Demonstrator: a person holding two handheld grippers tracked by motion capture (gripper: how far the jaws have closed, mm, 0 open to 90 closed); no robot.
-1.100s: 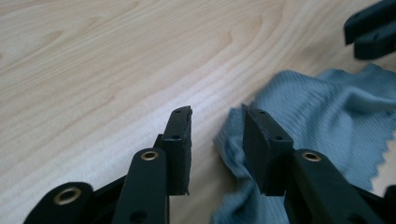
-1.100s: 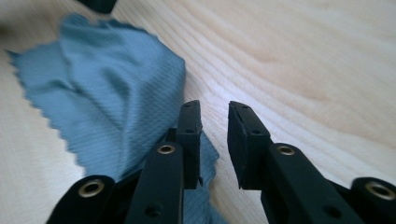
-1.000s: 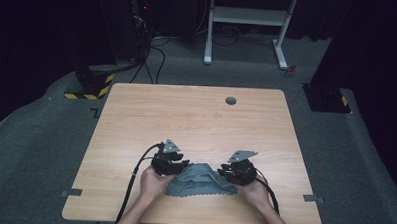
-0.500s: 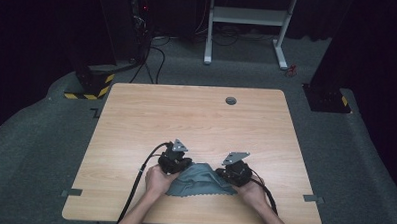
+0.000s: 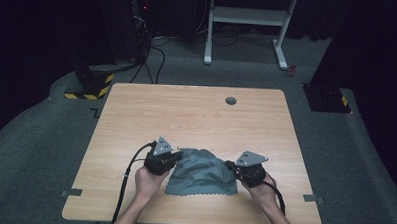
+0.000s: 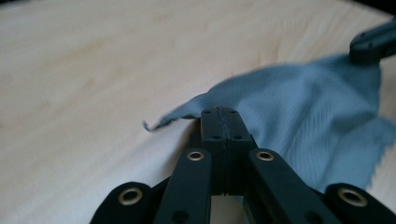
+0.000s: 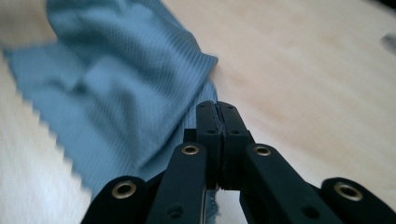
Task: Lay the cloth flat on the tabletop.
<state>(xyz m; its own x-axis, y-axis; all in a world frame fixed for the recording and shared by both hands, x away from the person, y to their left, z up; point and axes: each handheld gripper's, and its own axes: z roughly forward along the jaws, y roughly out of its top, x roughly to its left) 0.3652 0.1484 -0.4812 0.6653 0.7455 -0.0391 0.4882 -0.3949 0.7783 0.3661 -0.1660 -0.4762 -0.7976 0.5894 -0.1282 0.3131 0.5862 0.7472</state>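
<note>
The grey-blue cloth [image 5: 200, 172] lies on the wooden table [image 5: 196, 117], near our edge, between our two hands. It is bunched up in the middle, and its zigzag edge faces us. Our left gripper [image 5: 171, 157] has its jaws pressed tight together on the cloth's left edge; in the left gripper view [image 6: 219, 122] we see the cloth pinched right at the tips. Our right gripper [image 5: 233, 167] is clamped the same way on the right edge, and the right gripper view [image 7: 216, 116] shows only a thin bit of cloth caught there.

We think that thin bit could slip out if we pull too hard or too fast, and then that side would flop down. If one hand pulls more than the other, the cloth could go crooked or stay wrinkled. If we pull toward us, it might slide off the table.

Compared with half a second ago, our grippers are farther apart and a little farther up the table, and the cloth is stretched wider between them, with more of it showing
</note>
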